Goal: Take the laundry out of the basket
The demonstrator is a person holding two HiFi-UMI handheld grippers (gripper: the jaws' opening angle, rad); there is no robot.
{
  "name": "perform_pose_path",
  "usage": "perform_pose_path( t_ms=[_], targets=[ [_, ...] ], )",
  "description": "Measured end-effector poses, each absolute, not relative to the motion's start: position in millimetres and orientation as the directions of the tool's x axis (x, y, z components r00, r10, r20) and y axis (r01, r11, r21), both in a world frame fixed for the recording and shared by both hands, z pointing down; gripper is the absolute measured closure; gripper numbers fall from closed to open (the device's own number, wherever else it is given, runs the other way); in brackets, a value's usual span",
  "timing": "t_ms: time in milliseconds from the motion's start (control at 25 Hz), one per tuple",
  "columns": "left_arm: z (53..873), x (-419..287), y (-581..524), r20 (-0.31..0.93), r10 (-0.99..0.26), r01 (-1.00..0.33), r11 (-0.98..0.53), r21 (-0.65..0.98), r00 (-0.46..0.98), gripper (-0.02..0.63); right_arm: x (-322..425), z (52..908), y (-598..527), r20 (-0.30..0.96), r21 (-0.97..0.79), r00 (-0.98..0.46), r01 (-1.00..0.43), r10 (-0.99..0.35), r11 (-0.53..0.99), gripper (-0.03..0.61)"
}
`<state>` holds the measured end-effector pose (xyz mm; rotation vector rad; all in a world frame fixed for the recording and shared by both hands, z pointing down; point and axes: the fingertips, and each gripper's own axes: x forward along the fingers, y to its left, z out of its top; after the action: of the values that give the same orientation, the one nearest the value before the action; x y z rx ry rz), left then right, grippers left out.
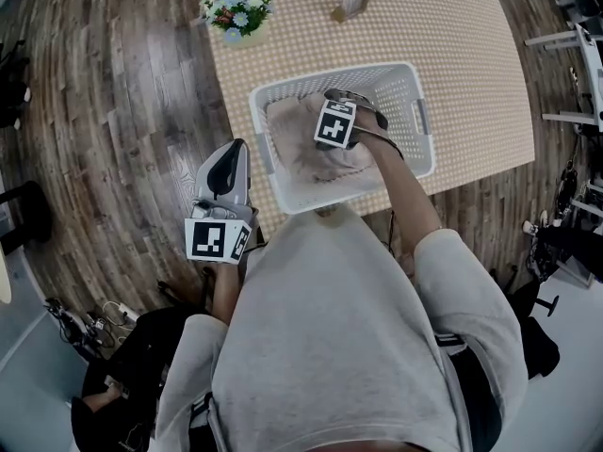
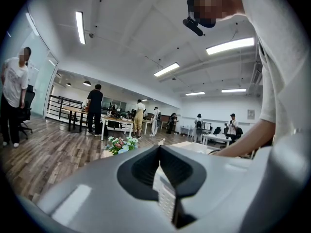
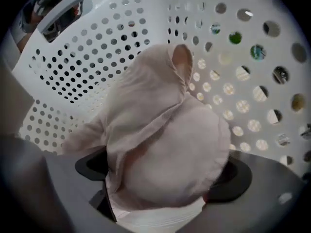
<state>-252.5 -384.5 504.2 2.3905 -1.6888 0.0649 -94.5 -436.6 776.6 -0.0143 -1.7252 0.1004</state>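
Observation:
A white perforated laundry basket [image 1: 419, 111] stands on the table's near edge. Beige laundry [image 1: 297, 149] lies crumpled inside it. My right gripper [image 1: 363, 111] reaches down into the basket over the cloth. In the right gripper view its jaws stand wide apart, and a bunched fold of the beige laundry [image 3: 160, 125] bulges between them, in front of the basket wall [image 3: 97, 42]. My left gripper [image 1: 229, 158] hangs outside the basket, to its left above the floor, jaws together and empty. In the left gripper view the left gripper [image 2: 160, 178] points out across the room.
The table [image 1: 471, 64] has a dotted beige cloth. A pot of flowers [image 1: 238, 12] stands at its far left corner, and a small object [image 1: 350, 3] lies at the far edge. Wooden floor surrounds it, with cables [image 1: 85, 323] at lower left. People stand far off.

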Motion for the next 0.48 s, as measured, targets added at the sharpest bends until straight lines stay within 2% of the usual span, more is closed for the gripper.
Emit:
perform_pose_path(
  t_ms=[200, 480],
  targets=[
    [504.8, -256.3, -385.2, 0.161, -0.93, -0.939, -0.308, 0.155, 0.331, 0.606, -101.9, 800.3, -422.0, 0.979, -0.172, -0.11, -0.02, 0.169, 0.985, -0.02],
    [507.3, -256.2, -389.2, 0.161, -0.926, -0.934, -0.317, 0.164, 0.342, 0.606, -104.8, 799.2, -419.8, 0.981, -0.164, -0.109, -0.008, 0.162, 0.986, -0.004]
  ],
)
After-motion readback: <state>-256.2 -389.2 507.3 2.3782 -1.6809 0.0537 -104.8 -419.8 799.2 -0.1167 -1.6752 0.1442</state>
